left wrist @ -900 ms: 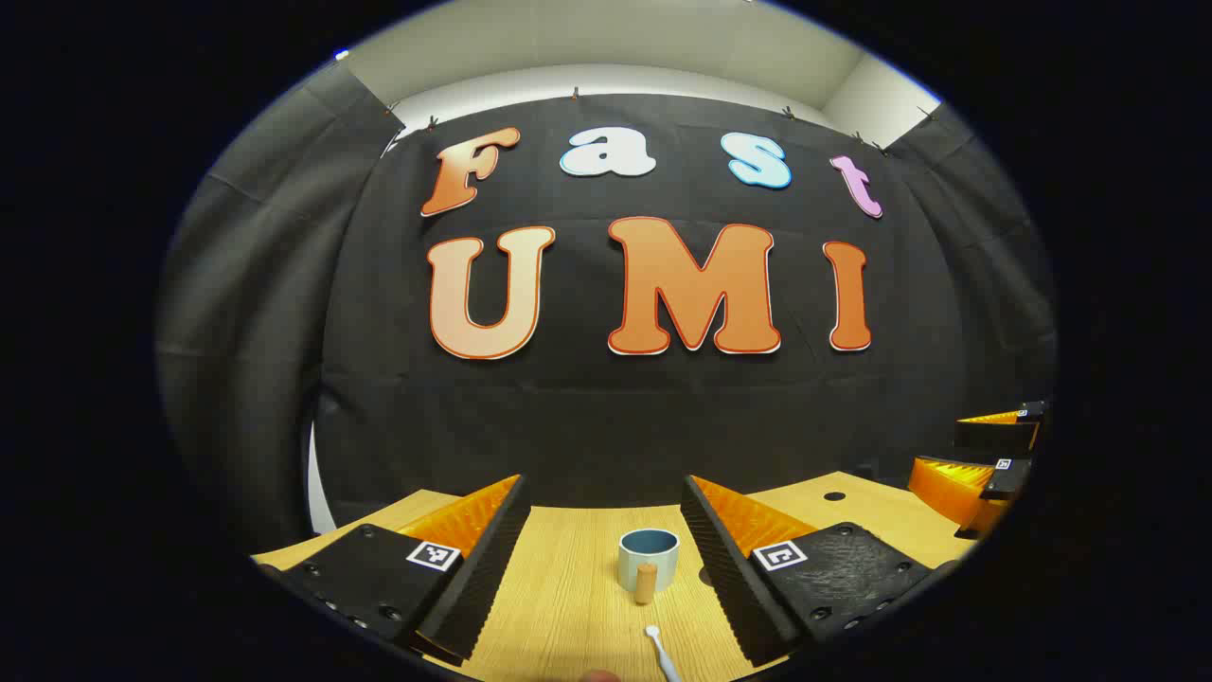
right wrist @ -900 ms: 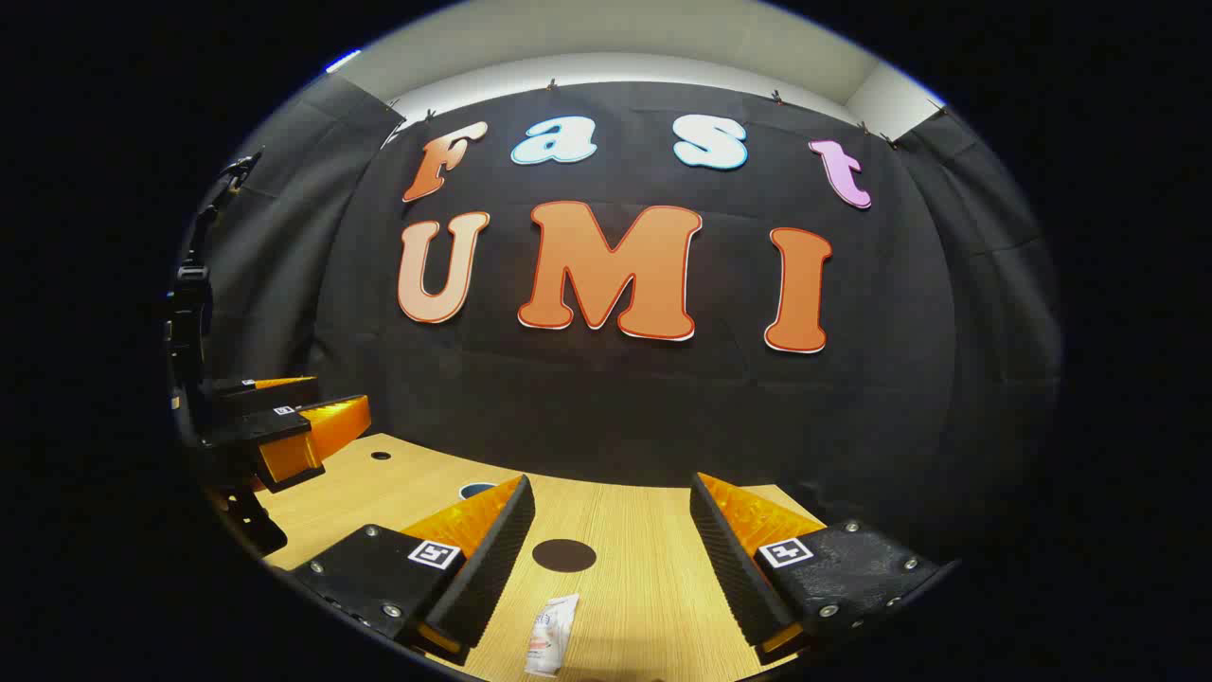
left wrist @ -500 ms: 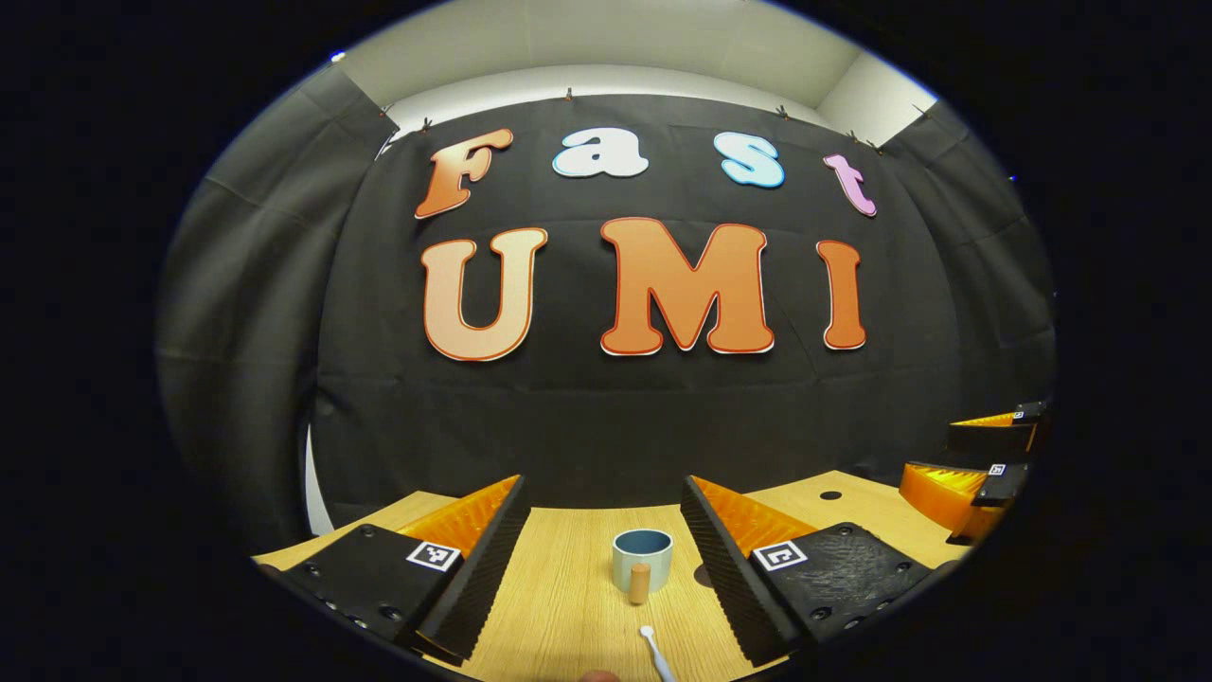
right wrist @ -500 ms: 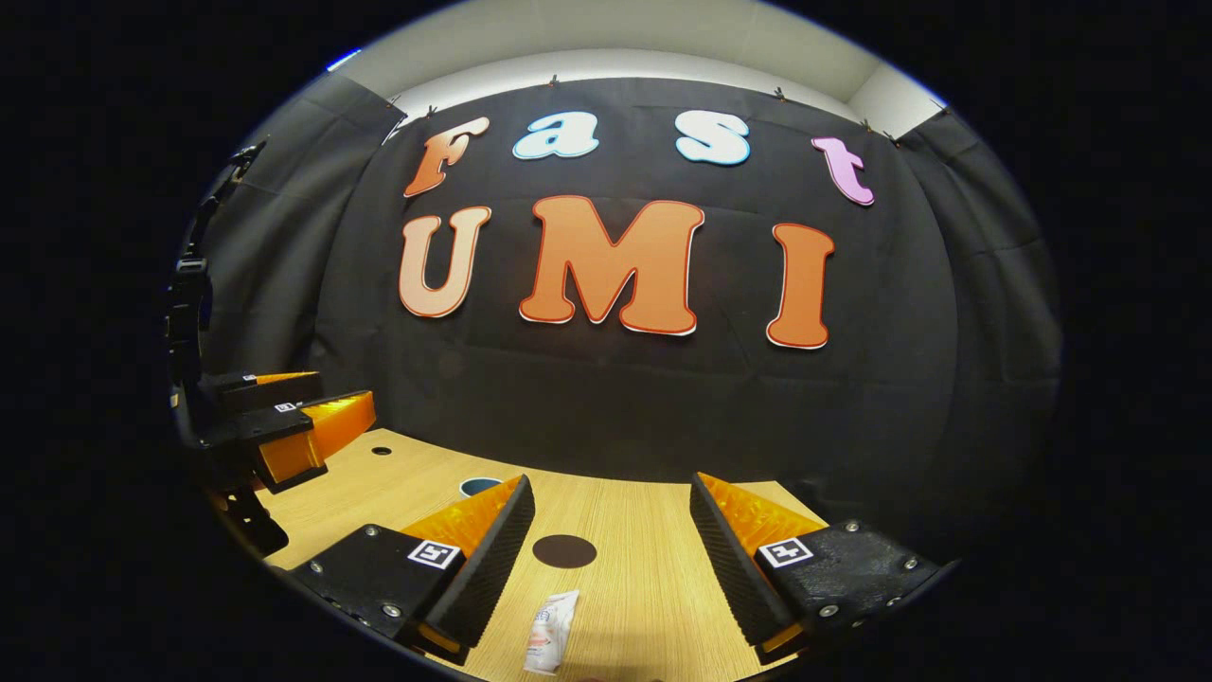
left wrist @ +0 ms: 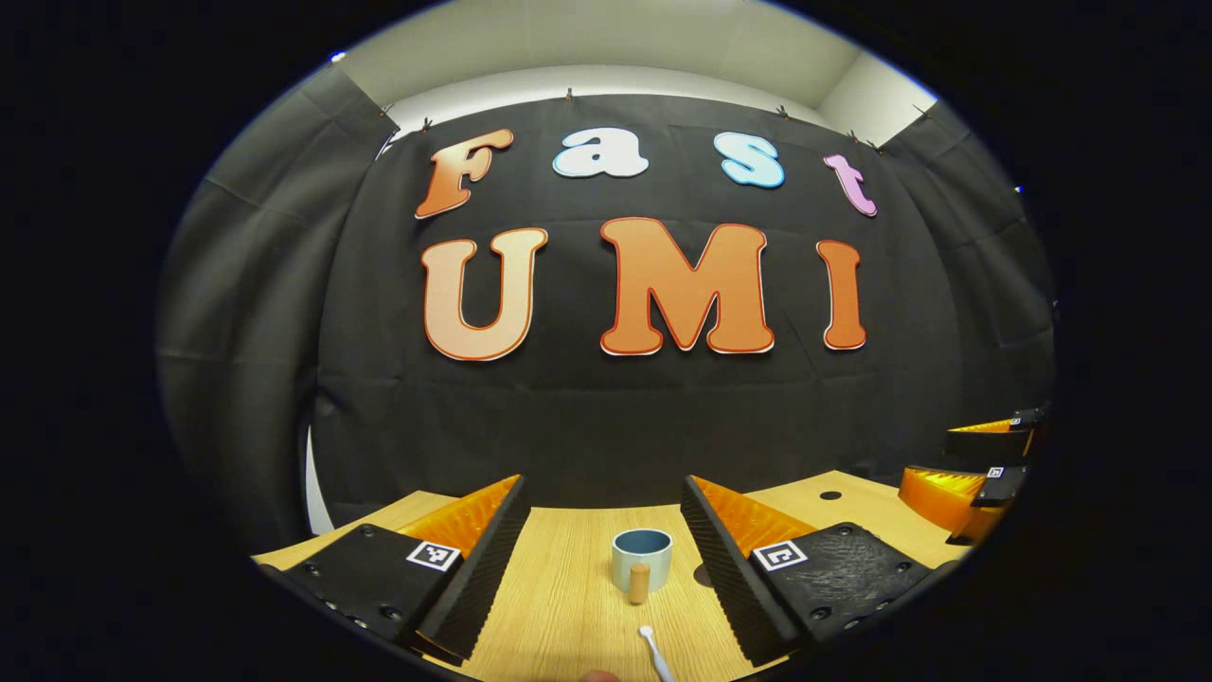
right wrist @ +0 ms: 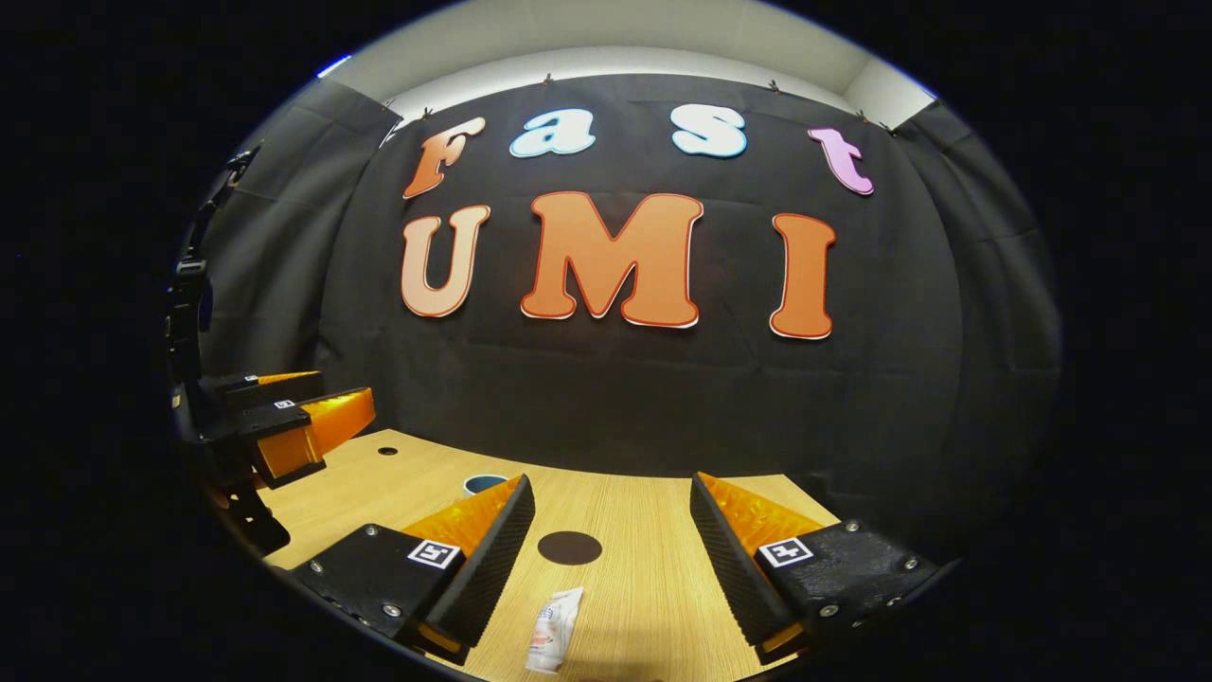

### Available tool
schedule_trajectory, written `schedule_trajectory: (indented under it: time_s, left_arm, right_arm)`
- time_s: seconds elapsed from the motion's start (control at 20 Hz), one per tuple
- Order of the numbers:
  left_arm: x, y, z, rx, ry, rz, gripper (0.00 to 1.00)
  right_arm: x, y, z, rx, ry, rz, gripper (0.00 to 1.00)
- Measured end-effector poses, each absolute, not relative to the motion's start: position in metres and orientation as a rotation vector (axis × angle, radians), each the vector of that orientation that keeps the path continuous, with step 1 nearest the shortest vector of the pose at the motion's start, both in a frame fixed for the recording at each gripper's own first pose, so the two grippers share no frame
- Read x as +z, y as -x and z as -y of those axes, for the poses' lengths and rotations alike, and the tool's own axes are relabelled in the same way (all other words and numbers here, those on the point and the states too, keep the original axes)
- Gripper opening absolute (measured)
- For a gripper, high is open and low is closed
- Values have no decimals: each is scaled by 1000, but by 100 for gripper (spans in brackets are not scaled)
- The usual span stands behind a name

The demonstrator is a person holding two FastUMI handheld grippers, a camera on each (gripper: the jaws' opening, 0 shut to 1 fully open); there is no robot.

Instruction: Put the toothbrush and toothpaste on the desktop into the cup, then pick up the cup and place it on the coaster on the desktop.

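Nearest, in the left gripper view, the left gripper [left wrist: 601,568] hangs above the desktop [left wrist: 559,606] with its jaws spread wide and empty. Between them lies the toothbrush [left wrist: 651,649], its white end toward the cup [left wrist: 642,559], which stands upright just beyond, a wooden handle facing the camera. Farther right, the other gripper shows at the edge.

Likewise, in the right gripper view, the right gripper [right wrist: 611,559] stands agape, gripping nothing. The toothpaste [right wrist: 555,631] lies flat between its fingers; the dark round coaster [right wrist: 569,547] sits beyond, apart from it.
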State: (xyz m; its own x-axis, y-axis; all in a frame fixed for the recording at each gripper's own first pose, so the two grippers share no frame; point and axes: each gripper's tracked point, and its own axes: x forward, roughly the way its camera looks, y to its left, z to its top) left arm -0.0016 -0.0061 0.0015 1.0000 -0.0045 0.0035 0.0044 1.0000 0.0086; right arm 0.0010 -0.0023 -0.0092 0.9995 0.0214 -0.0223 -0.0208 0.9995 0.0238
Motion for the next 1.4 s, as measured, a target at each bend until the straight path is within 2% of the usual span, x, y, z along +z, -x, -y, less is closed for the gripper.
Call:
schedule_trajectory:
  time_s: [0.15, 0.55, 0.8, 1.4]
  left_arm:
    - [-1, 1, 13, -32, -24, -13, 96]
    - [-45, -1, 21, -67, -41, -184, 98]
    - [-106, -2, 33, -113, -9, -404, 98]
    - [-210, 7, 46, -123, 1, -723, 98]
  right_arm:
    - [-22, -2, -3, 47, -17, -54, 99]
    - [-69, -2, 0, 59, -48, -227, 99]
    - [-103, -2, -17, 99, -38, -351, 99]
    - [-196, -4, -57, 188, 80, -583, 85]
